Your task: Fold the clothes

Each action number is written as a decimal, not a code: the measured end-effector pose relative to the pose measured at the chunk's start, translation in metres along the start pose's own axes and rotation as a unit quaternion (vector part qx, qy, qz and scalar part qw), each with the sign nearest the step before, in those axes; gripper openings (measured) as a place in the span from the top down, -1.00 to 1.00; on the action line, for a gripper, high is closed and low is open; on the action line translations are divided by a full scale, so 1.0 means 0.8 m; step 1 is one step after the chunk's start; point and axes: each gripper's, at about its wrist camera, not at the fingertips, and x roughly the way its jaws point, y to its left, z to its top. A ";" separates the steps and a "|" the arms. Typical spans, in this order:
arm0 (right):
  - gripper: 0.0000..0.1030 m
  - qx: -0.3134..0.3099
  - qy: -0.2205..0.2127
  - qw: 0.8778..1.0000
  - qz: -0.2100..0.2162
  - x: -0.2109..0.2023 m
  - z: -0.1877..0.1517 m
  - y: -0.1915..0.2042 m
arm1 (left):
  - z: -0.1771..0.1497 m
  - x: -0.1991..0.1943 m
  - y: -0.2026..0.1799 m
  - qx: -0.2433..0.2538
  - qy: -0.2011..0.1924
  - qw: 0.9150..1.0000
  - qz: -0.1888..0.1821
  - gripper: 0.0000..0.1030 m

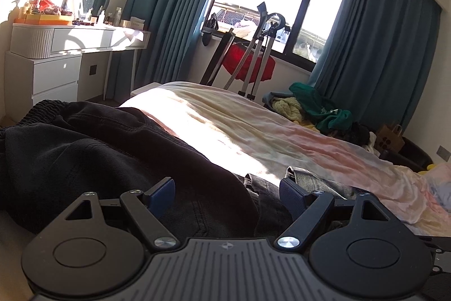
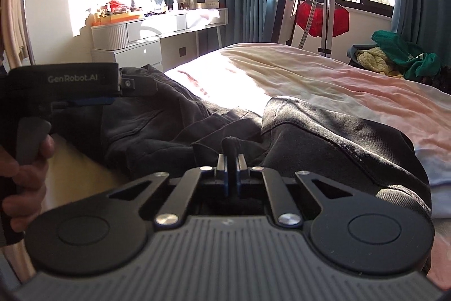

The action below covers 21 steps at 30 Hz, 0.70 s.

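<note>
A pair of black trousers [image 1: 93, 157] lies crumpled on the near side of the bed [image 1: 253, 126]. My left gripper [image 1: 227, 193] is open just above the dark cloth, its blue pads apart and holding nothing. In the right wrist view the same trousers [image 2: 324, 137] spread across the bed [image 2: 352, 86]. My right gripper [image 2: 231, 160] is shut on a pinched fold of the trousers that sticks up between its pads. The left gripper [image 2: 135, 88] also shows at the left of the right wrist view, held by a hand over the waistband end.
A pile of green and yellow clothes [image 1: 318, 106] lies at the far side of the bed. A white dressing table [image 1: 70, 47] with bottles stands at the left. A garment steamer with a red cloth [image 1: 251, 64] stands by the window.
</note>
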 end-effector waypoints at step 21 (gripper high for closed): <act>-0.26 0.099 0.015 0.989 0.110 -0.019 0.003 -0.019 | 0.001 -0.005 0.002 -0.013 -0.003 1.000 0.003 -0.61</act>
